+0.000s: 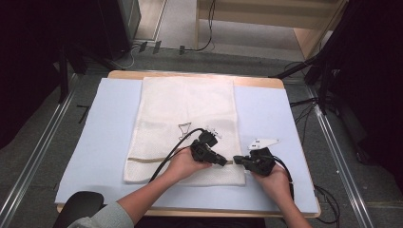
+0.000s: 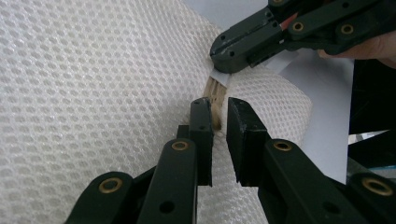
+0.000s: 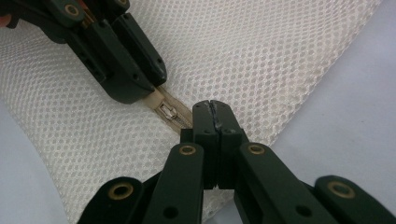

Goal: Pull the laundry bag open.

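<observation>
A white mesh bag (image 1: 185,109) lies flat on a light blue mat (image 1: 266,118). A beige zipper (image 1: 152,159) runs across the bag near its front edge. My left gripper (image 2: 218,105) stands narrowly open, its jaws on either side of the zipper tape (image 2: 215,91). My right gripper (image 3: 211,106) is shut on the right end of the zipper, at the bag's edge. The metal slider (image 3: 167,111) sits on the tape between the two grippers, just off the tip of the left gripper (image 3: 149,84). In the high view the left gripper (image 1: 223,161) and the right gripper (image 1: 236,160) almost meet.
The mat covers a wooden table (image 1: 190,74) whose far edge shows. Cables run across the floor behind and to the right. A dark chair back (image 1: 78,206) sits at the front left. Bare mat lies on both sides of the bag.
</observation>
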The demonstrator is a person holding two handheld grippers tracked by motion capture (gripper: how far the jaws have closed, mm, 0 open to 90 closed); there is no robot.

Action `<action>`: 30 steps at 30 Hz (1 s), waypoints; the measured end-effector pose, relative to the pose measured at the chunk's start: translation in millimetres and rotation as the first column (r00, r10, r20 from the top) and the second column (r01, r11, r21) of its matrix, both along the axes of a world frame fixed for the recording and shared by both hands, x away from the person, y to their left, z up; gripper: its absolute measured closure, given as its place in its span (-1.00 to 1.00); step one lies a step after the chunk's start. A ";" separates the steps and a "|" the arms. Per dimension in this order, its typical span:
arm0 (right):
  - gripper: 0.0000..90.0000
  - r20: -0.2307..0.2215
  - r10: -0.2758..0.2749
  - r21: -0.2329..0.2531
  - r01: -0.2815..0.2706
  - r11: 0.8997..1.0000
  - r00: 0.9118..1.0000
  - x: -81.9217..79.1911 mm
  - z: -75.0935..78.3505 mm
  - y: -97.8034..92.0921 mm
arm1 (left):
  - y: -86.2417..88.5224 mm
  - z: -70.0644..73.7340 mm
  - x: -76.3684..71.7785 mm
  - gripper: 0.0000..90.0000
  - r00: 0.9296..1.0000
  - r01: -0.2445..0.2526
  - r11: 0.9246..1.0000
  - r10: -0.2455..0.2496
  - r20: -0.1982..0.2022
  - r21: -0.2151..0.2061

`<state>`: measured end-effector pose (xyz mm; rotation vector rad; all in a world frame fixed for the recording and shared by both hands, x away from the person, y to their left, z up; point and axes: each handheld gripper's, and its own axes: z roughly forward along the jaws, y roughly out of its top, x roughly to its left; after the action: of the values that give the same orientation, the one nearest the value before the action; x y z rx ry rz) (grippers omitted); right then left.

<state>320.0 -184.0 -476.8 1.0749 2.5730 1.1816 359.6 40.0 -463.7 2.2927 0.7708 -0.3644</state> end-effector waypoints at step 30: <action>1.00 0.048 0.063 -0.016 -0.062 0.998 0.997 -2.1 -1.4 0.6 | -2.8 -6.5 12.1 0.98 0.993 -0.051 0.998 0.046 -0.105 -0.038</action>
<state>318.0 -183.4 -478.2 0.9573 2.5921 1.1859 371.7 37.2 -470.3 2.2273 0.8620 -0.4764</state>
